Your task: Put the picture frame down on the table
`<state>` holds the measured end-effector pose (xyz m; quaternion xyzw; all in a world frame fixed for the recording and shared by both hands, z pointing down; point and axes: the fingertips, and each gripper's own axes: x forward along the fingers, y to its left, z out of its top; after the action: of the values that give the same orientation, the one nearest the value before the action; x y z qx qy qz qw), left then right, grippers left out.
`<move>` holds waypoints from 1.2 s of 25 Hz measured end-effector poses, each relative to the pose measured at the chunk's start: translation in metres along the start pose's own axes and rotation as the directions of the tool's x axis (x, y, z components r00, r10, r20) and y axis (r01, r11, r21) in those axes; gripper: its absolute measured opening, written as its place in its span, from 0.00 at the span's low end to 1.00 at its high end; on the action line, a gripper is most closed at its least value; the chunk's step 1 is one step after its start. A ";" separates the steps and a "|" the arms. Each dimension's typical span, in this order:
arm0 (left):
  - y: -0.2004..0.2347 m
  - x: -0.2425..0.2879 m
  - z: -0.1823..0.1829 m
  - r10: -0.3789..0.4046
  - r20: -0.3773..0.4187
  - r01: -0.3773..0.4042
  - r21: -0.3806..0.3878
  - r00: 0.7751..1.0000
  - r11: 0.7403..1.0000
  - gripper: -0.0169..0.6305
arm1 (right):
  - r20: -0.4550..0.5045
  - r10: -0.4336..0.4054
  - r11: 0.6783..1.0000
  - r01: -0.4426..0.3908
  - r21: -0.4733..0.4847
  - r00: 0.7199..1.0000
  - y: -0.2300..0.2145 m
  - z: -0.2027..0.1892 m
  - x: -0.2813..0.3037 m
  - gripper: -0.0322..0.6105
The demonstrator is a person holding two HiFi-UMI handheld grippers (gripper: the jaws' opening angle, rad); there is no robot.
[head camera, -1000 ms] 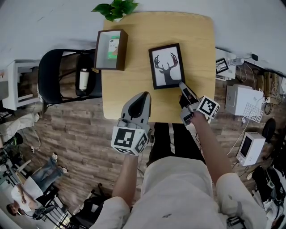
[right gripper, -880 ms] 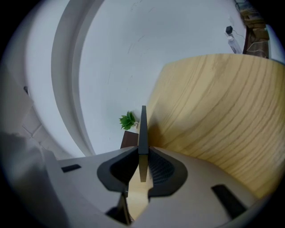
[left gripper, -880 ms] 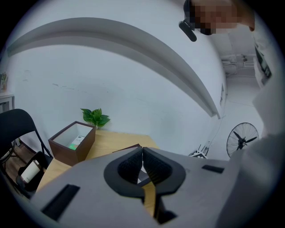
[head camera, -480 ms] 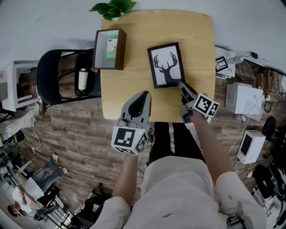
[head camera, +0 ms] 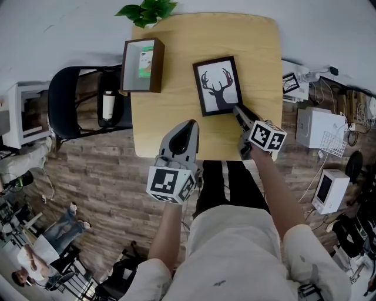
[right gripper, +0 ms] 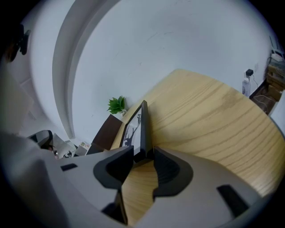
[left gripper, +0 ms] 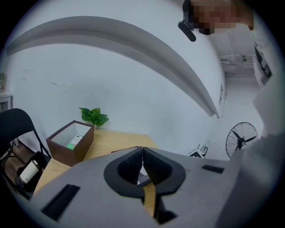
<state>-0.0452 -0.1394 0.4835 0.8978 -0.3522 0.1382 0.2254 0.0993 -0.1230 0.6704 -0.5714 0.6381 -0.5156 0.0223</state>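
A black picture frame (head camera: 218, 86) with a deer-antler print sits over the middle of the round-cornered wooden table (head camera: 258, 53). My right gripper (head camera: 237, 110) is shut on the frame's near right corner. In the right gripper view the frame (right gripper: 141, 129) shows edge-on, pinched between the jaws of the right gripper (right gripper: 143, 156), with the tabletop (right gripper: 209, 116) beside it. Whether the frame rests flat on the wood I cannot tell. My left gripper (head camera: 187, 127) hovers at the table's front edge, shut with nothing in it; in the left gripper view the left gripper (left gripper: 142, 153) has its pads touching.
An open brown box (head camera: 141, 64) stands at the table's left edge, and a potted plant (head camera: 150, 10) at the far corner. A black chair (head camera: 76, 103) with a bottle (head camera: 109, 104) is left of the table. White equipment and cables (head camera: 314, 129) lie on the floor to the right.
The right gripper has rolled and shifted a little to the left, still holding the frame's corner. The frame has barely moved. The left gripper has stayed put.
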 end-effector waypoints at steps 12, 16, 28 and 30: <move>0.000 0.001 0.001 -0.007 0.003 0.007 0.001 1.000 1.000 0.04 | -0.069 -0.106 0.987 0.096 -0.132 0.992 -0.009 -0.004 0.004 0.26; 0.001 0.001 0.000 -0.005 0.000 0.005 0.001 1.000 1.000 0.04 | -0.075 -0.122 0.983 0.110 -0.150 0.990 -0.010 -0.006 0.006 0.26; 0.003 -0.002 0.001 -0.004 0.005 0.004 -0.005 1.000 1.000 0.04 | -0.079 -0.175 0.965 0.155 -0.210 0.981 -0.013 -0.005 0.005 0.26; 0.003 -0.003 0.001 -0.004 0.006 0.004 -0.004 1.000 1.000 0.04 | -0.079 -0.173 0.965 0.153 -0.213 0.982 -0.012 -0.004 0.004 0.26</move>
<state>-0.0492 -0.1398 0.4822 0.8984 -0.3514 0.1344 0.2265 0.1041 -0.1211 0.6829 -0.5958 0.6389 -0.4740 -0.1104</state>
